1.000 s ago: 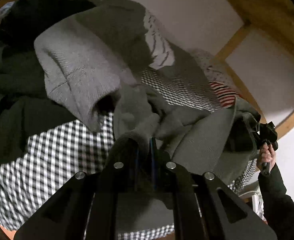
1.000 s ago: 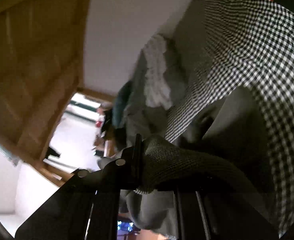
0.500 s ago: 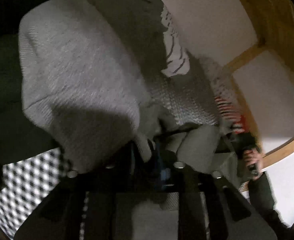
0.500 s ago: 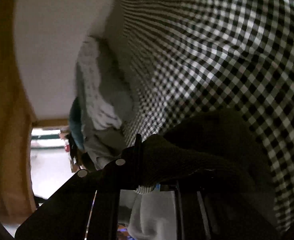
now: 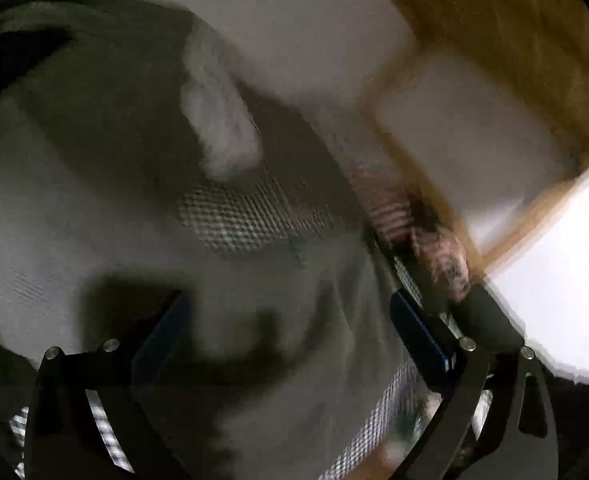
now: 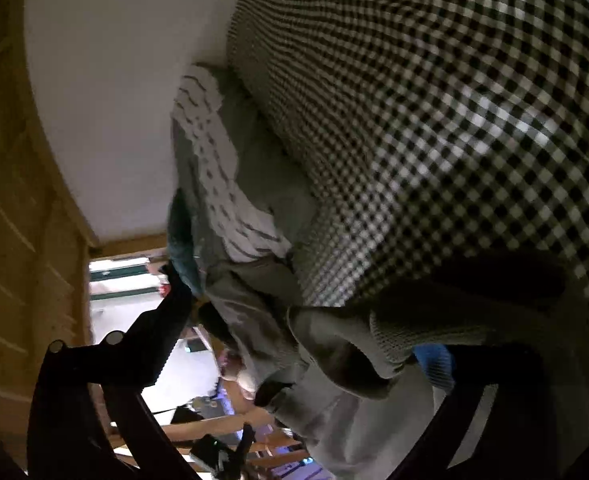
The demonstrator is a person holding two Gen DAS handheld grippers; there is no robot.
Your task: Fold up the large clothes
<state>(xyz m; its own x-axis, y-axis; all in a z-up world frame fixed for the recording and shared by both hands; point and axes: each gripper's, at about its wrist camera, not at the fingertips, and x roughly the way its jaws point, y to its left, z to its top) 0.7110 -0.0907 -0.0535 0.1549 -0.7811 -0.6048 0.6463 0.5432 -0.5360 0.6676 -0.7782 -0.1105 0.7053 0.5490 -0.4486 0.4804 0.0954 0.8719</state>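
Left gripper (image 5: 286,320): jaws have just been opening, now spread wide, w/ the grey knit sweater (image 5: 94,208) lying under and between them but not pinched. Looks like a release so the fold stays put on the gingham bed cover (image 5: 238,220). View is motion-blurred, so edges are vague. Beyond it, a hand (image 5: 442,256) grips the other tool's handle by the wooden frame (image 5: 514,28).

Right gripper (image 6: 306,356): also just been opening, fingers far apart. The sweater's ribbed cuff (image 6: 378,344) drapes loose across the gap, resting near the right pad, no squeeze. Behind, a striped white garment (image 6: 218,168) sits against the wall (image 6: 114,80). Both tools free, prob. to regrab for fold no. 2.
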